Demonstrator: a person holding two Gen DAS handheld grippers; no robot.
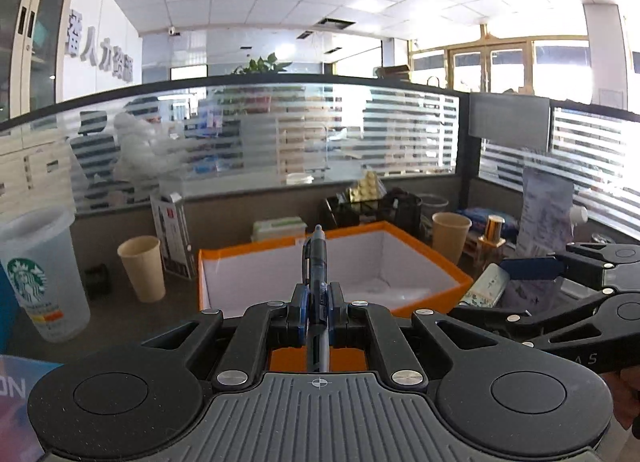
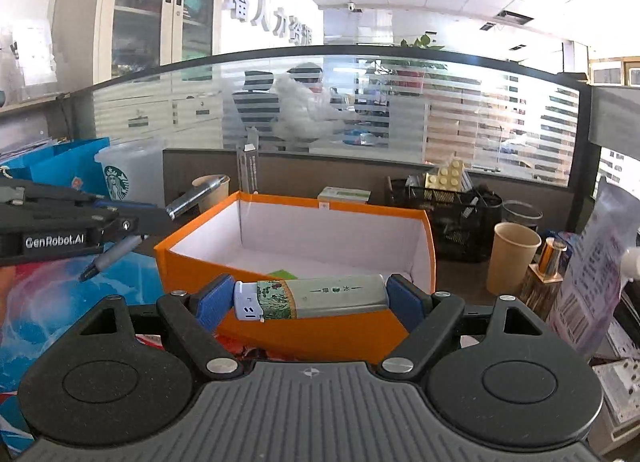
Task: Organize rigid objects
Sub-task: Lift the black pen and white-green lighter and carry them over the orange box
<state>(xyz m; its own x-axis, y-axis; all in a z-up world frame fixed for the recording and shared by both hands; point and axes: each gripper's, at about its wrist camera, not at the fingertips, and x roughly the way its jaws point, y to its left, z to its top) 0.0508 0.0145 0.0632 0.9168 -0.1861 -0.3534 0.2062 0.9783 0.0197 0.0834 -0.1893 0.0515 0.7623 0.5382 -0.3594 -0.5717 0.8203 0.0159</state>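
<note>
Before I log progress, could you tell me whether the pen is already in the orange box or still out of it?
Out. The pen is clamped between the left tongs, held in the air short of the orange box.

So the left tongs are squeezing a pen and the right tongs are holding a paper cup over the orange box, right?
Not quite. The right tongs hold a small green-and-white tin, not a paper cup; the right wrist view shows it clamped lengthwise between the blue pads. The paper cup stands on the desk beside the orange box. The left tongs do squeeze a pen.
</note>
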